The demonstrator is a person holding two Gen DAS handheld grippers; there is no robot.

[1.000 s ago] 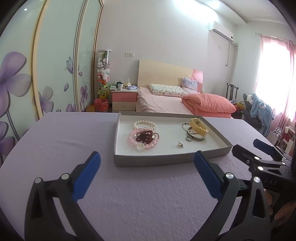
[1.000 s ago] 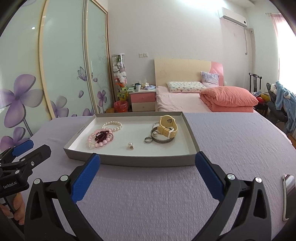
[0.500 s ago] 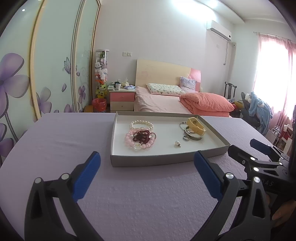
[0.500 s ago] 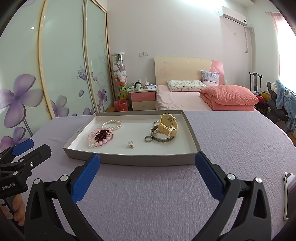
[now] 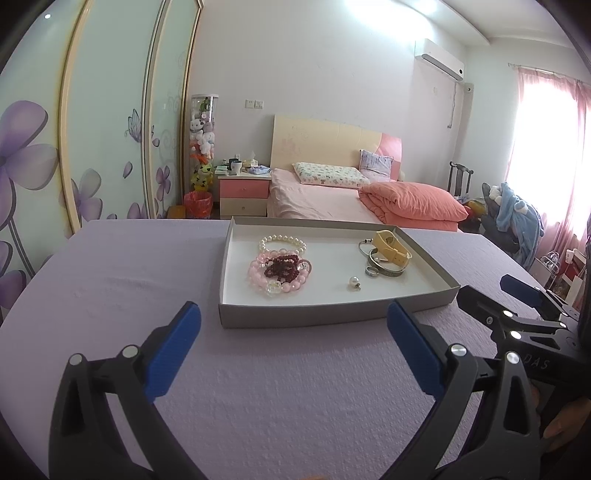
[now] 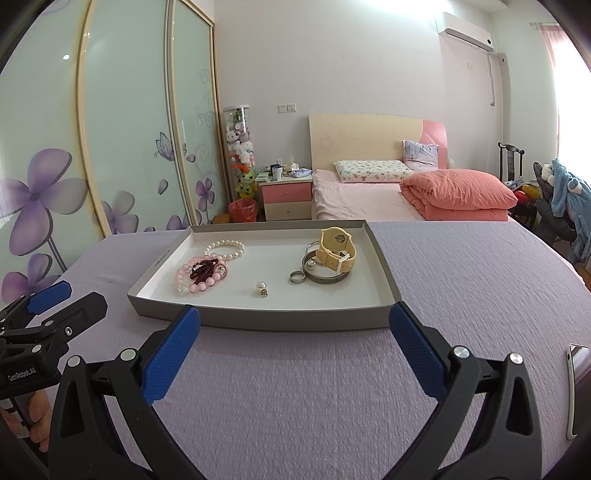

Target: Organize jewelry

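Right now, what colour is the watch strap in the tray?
Pale yellow watch strap; clearest in the right wrist view.

A pink bed (image 6: 369, 203) with a cream and pink headboard stands against the far wall, a folded coral quilt (image 6: 458, 194) lying on its right side and a patterned pillow (image 6: 373, 171) at its head. Just left of the bed stands a pink nightstand (image 6: 286, 197), and further left of it a red bin (image 6: 242, 211) and a tall clear column of plush toys (image 6: 240, 147) beside sliding wardrobe doors (image 6: 122, 140) printed with purple flowers. High on the wall to the right of the bed hangs an air conditioner (image 6: 466, 26), and a dark chair (image 6: 511, 158) stands on that same side.
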